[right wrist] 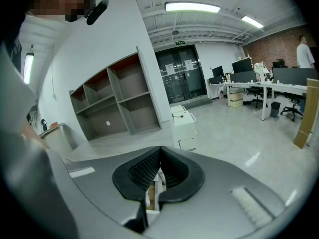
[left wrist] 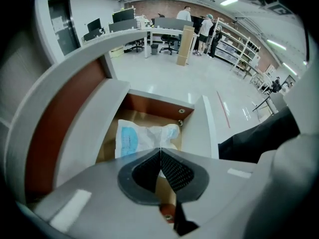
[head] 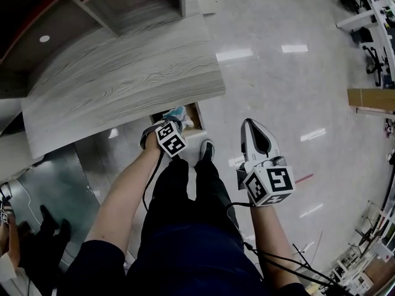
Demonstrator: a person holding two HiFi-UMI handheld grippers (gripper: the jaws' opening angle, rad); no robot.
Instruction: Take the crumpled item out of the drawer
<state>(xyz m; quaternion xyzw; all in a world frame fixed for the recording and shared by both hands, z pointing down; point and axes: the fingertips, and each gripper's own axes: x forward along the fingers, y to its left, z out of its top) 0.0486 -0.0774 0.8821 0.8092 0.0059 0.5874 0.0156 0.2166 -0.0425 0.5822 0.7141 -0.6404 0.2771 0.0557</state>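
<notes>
We are closing the left gripper at the near edge of the crumpled item in the drawer; the right gripper, closed and empty, is hanging farther off.

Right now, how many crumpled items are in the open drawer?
1. The white-and-blue crumpled item lies in the open drawer, at the tips of the left gripper. The gripper covers the drawer's near part, so another may be hidden.

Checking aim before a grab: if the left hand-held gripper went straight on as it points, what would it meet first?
Probably the crumpled white-and-blue item in the open wooden drawer, just beyond the shut tips of the left hand-held gripper; whether they already touch it is unclear.
</notes>
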